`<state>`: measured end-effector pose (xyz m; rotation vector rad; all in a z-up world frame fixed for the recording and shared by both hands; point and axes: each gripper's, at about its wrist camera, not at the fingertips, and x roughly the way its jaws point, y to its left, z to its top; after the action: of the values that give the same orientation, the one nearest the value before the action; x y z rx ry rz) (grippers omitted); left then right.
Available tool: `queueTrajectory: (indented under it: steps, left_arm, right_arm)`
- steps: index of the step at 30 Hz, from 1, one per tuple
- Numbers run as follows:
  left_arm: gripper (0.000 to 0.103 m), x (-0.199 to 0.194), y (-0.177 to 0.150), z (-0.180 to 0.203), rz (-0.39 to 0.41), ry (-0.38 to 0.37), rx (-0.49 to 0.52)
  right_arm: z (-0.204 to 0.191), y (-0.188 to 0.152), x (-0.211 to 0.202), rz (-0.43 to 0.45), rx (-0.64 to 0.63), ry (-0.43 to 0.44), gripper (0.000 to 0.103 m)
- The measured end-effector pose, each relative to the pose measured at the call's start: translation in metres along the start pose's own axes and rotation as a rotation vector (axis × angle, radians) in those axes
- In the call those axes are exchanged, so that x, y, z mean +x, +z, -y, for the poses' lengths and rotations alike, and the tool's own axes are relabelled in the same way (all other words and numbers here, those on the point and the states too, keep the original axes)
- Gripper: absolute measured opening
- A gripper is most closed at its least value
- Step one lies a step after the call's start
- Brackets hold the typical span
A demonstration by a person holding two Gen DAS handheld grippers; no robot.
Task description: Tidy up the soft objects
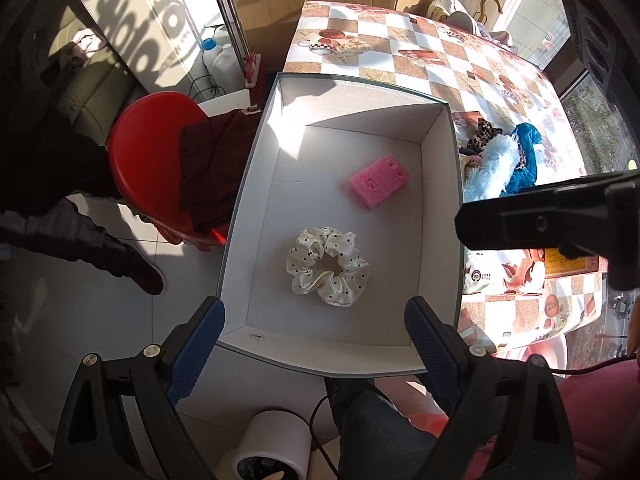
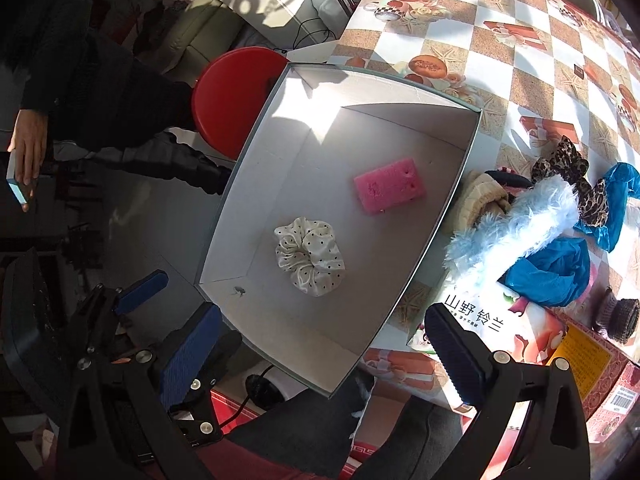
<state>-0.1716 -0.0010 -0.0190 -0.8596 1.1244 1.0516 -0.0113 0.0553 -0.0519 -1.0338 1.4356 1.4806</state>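
A white open box [image 1: 256,200] [image 2: 256,184] stands at the table's near left corner. A pink sponge [image 1: 378,179] [image 2: 389,185] and a cream polka-dot scrunchie [image 1: 327,266] [image 2: 309,256] lie apart on its floor. My left gripper [image 1: 316,340] hangs open over the box's near rim, pointing steeply down with nothing between its blue pads. My right gripper [image 2: 324,354] is open too, over the box's near right corner, and empty. Right of the box a pile holds a fluffy pale-blue piece [image 2: 516,228], a leopard scrunchie [image 2: 568,172], blue cloth [image 2: 560,268] and a beige knit [image 2: 484,200].
The checkered tablecloth [image 2: 500,60] covers the table. A red stool [image 1: 148,152] with dark cloth on it stands left of the box. A person in dark clothes [image 2: 100,92] is at the left, holding a phone. A printed packet [image 2: 480,320] and a brown knit item [image 2: 620,316] lie near the right gripper.
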Motion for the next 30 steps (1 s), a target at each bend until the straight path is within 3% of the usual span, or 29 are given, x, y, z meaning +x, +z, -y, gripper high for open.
queueTrajectory:
  steps: [6, 17, 21, 26, 30]
  left_arm:
    - [0.093, 0.001, -0.004, -0.005, -0.007, -0.002, -0.033]
    - [0.093, -0.001, -0.006, 0.000, 0.001, -0.008, 0.003]
    - [0.093, 0.005, -0.014, 0.002, -0.034, -0.019, 0.015]
    - [0.093, -0.011, -0.033, 0.002, 0.004, 0.034, 0.035]
    - [0.093, -0.026, -0.046, -0.012, 0.035, 0.063, -0.036]
  right_arm:
    - [-0.007, -0.002, 0.005, -0.023, -0.029, -0.003, 0.102]
    - [-0.003, -0.008, 0.004, -0.022, -0.005, -0.002, 0.102]
    - [-0.001, -0.012, 0.005, -0.017, 0.010, -0.015, 0.102]
    - [-0.003, -0.012, 0.010, -0.051, 0.023, -0.013, 0.102]
    - [-0.026, -0.005, 0.006, -0.027, -0.051, -0.011, 0.102]
